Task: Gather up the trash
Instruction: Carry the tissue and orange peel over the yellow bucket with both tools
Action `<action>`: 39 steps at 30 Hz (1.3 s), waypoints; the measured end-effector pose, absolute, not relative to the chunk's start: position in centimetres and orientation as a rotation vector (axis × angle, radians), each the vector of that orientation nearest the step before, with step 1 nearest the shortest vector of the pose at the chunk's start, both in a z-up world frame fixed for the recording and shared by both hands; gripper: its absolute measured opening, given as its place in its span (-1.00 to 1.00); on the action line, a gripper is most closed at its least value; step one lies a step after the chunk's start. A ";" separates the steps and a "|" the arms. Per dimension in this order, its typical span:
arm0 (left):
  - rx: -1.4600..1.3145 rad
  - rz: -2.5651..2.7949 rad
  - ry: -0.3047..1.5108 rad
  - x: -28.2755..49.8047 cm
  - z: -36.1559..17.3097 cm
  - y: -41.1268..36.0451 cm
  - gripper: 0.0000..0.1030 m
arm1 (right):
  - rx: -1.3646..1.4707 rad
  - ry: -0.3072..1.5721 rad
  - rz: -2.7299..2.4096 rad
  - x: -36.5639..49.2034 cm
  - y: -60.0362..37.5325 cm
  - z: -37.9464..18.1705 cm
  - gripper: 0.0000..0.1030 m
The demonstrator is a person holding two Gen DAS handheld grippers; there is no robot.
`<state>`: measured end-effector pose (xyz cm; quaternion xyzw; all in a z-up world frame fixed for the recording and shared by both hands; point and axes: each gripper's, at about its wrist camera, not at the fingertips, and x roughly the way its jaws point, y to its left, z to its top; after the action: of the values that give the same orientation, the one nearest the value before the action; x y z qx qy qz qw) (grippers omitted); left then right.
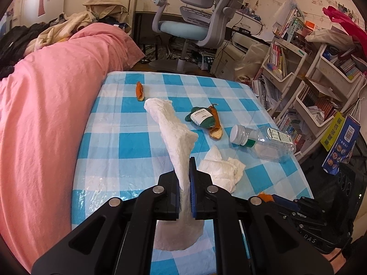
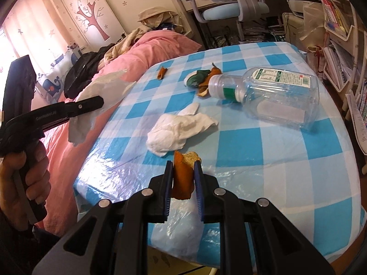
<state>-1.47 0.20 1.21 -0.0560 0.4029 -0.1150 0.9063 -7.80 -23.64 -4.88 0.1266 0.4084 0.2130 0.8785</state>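
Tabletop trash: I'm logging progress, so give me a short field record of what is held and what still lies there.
left hand-held gripper: shut on tissue
right hand-held gripper: shut on peel
lying on table: bottle on its side, crumpled tissue, green wrapper with peel beside it, far peel

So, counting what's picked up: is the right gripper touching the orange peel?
Touching. Right wrist view shows the right gripper clamping the orange peel between both fingers.
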 end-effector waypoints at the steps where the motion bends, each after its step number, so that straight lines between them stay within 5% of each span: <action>1: -0.115 -0.238 0.832 -1.5 1.2 0.2 -0.87 | 0.263 0.851 0.449 -7.9 -23.5 -4.9 -0.63; 39: -0.073 -0.241 0.889 -5.7 -0.1 0.7 -0.87 | 0.190 0.901 0.663 -14.7 -18.9 -6.3 -0.63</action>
<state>-5.65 0.74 -0.11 -0.0354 0.4290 -0.1165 0.8950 -14.71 -18.90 -6.27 0.0900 0.4267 0.3138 0.8434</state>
